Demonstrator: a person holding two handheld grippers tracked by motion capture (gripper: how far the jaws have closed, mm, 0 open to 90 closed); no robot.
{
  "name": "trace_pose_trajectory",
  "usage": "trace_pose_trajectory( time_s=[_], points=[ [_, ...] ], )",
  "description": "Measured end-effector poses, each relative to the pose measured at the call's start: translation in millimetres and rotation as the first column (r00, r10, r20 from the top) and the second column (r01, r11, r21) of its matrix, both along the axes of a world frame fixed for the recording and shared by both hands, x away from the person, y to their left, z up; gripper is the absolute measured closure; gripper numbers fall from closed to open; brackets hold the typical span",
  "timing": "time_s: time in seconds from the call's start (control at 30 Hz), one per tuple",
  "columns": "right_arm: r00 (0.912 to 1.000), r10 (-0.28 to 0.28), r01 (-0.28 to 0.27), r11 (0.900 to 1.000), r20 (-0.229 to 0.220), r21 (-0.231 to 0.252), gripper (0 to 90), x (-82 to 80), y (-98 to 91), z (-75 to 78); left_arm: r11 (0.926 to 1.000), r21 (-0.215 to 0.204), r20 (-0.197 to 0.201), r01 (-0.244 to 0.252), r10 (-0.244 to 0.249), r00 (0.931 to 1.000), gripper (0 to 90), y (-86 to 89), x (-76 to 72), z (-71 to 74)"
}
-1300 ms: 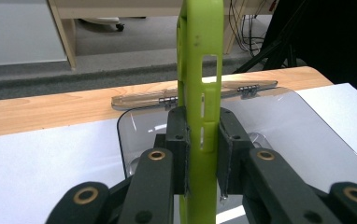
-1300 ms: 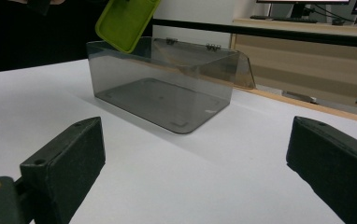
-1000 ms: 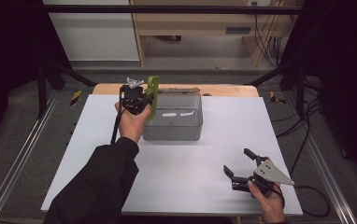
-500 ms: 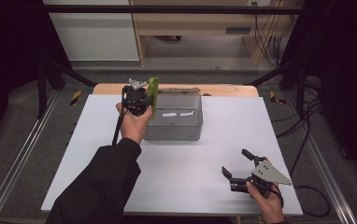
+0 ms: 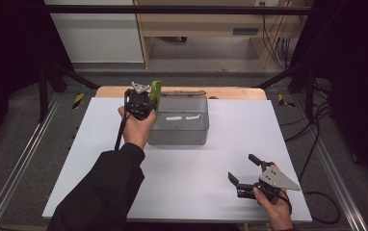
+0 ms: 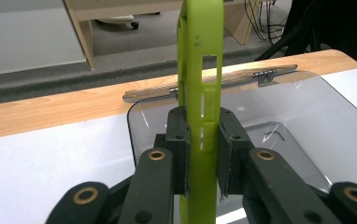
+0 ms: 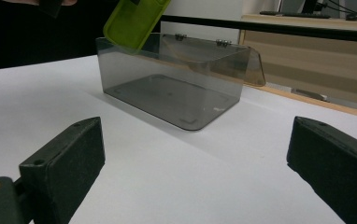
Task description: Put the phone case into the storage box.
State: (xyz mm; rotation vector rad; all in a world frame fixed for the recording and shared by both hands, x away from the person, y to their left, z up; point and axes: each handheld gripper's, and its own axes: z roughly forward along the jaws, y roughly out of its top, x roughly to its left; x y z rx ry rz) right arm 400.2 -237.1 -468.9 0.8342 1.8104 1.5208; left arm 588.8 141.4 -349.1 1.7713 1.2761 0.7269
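Overhead, left gripper is clamping the green phone case upright above the clear box — right gripper is resting agape, well apart.

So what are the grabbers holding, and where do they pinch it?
The left gripper pinches a green phone case edge-on near its lower end, above the clear box. The right gripper is open, holding nothing.
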Motion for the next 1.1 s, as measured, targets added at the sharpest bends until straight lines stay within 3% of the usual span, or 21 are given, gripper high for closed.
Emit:
trace_pose_trajectory(
  time_s=[0.73, 1.1],
  points=[
    [0.9997, -0.012, 0.012, 0.9999, -0.022, -0.009, 2.9, -0.9, 1.1, -1.1, 0.9992, 0.012, -0.011, -0.038, 0.038, 0.9992, 77.5, 10.4, 1.4, -9.7],
    [0.9997, -0.01, 0.01, 0.9999, -0.023, -0.014, 2.6, -1.0, 0.7, -2.1, 0.9993, 0.016, -0.027, -0.033, 0.034, 0.9991, 77.5, 10.8, 0.3, -18.7]
  ],
)
